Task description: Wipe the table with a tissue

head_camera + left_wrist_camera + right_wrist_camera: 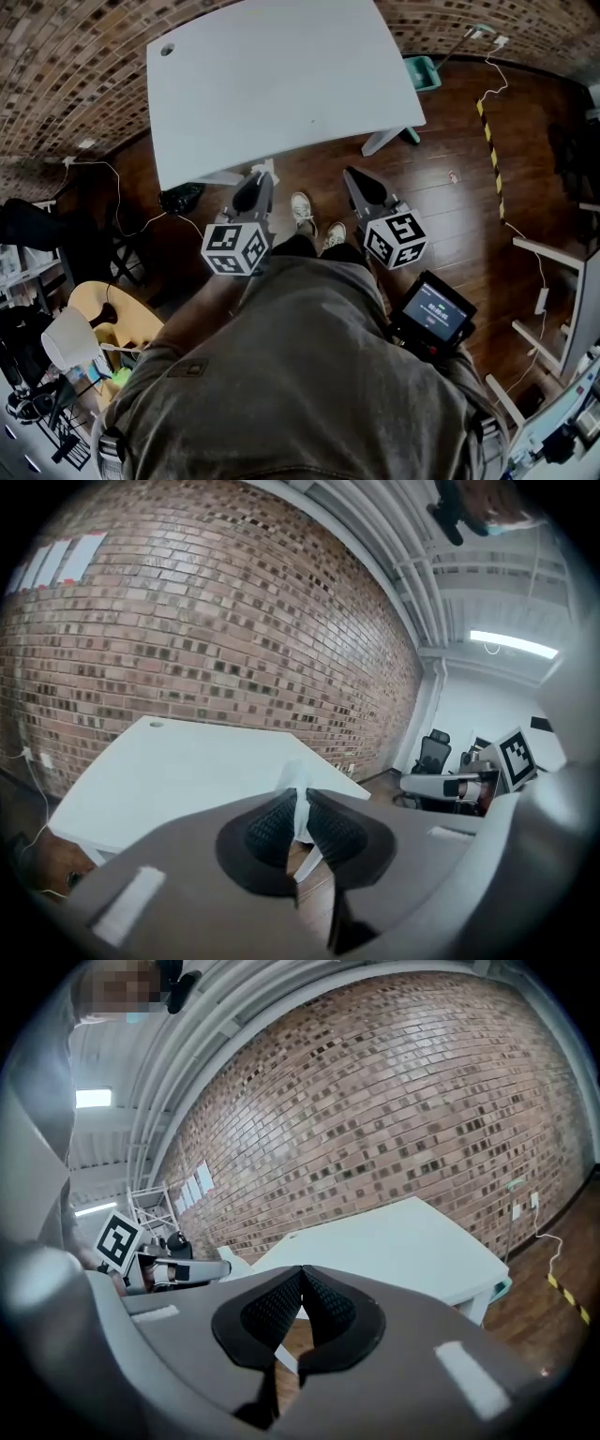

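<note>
A white table [281,75] stands against a brick wall, its top bare apart from a cable hole at the far left corner. I stand just short of its near edge with both grippers held over the wood floor. My left gripper [256,185] is shut on a small white tissue [298,803], which sticks up between the ribbed pads with the table [178,771] beyond. My right gripper [355,178] is shut with nothing between its pads; in the right gripper view its jaws [302,1277] point toward the table [394,1241].
A teal bin [422,70] sits by the table's far right leg and a black bag [181,197] lies under its left side. Cables and a yellow-black strip [487,122] cross the floor. A wooden stool [112,319] stands at my left, white frames [553,281] at my right.
</note>
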